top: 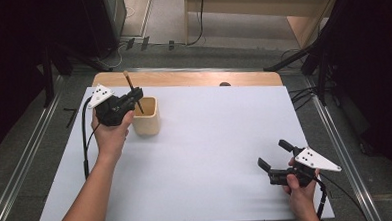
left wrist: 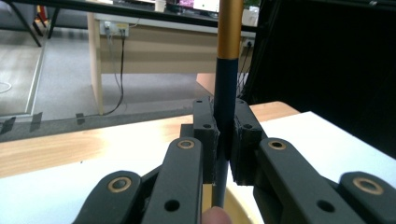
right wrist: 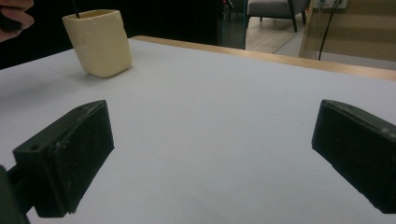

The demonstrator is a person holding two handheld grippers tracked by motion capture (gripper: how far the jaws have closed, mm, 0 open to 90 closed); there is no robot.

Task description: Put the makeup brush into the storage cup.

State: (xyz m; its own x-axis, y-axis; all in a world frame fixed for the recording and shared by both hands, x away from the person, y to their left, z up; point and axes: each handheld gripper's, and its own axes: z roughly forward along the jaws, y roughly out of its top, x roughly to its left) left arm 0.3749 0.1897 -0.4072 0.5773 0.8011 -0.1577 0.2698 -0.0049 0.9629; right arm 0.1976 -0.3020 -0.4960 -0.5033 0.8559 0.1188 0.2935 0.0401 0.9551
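Standing pen (left wrist: 226, 93) pinched between left gripper (left wrist: 226, 140) fingers (left wrist: 205, 135).

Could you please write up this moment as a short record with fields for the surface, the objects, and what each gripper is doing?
surface: table with a pale cover, wooden edge at the far side
container: cream cup, upright, far left part of the table
held item: brush handle, dark with a gold band, lower end inside the cup
left gripper: beside the cup's rim, jaws closed on the brush handle
right gripper: near right part of the table, jaws wide apart, nothing between them
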